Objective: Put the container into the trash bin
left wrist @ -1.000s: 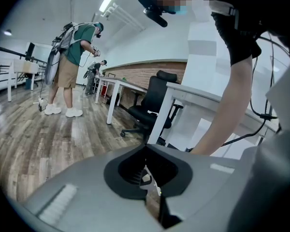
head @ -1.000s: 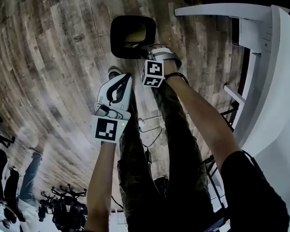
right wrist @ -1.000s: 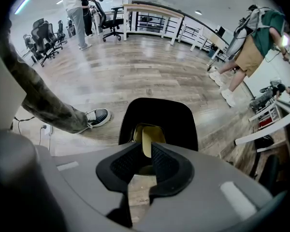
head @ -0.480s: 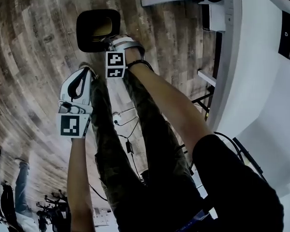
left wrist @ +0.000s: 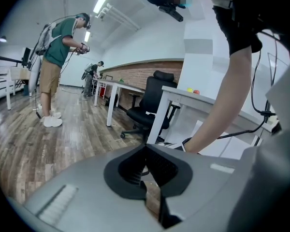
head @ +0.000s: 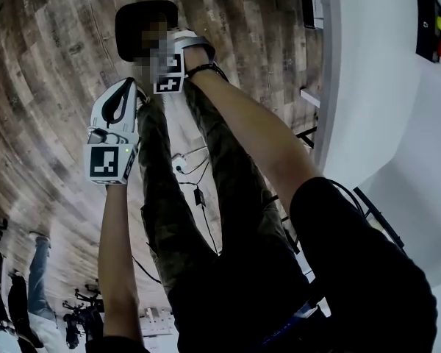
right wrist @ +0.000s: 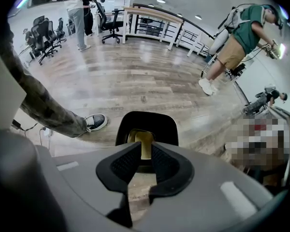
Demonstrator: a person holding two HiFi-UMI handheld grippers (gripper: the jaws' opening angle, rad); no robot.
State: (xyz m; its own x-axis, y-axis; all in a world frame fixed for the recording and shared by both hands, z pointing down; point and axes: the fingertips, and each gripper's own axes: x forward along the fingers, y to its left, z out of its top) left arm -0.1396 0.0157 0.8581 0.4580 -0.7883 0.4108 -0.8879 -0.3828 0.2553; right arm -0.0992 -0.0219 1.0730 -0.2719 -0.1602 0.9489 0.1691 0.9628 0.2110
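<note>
Wood-plank floor (head: 51,87) fills most of my head view, with a white desk (head: 367,87) down the right side. At the top, left of centre, sits the black trash bin (head: 132,20) — the yellowish container (right wrist: 144,140) lies inside it, showing mid-frame in the right gripper view. My right gripper (right wrist: 145,151) hangs over the bin, jaws a little apart, holding nothing. My left gripper (left wrist: 145,149) has its jaw tips together — empty too.

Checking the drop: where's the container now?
Right gripper view: the yellowish container lies inside the black trash bin on the floor, right of the person's shoe, beyond the right gripper.
</note>
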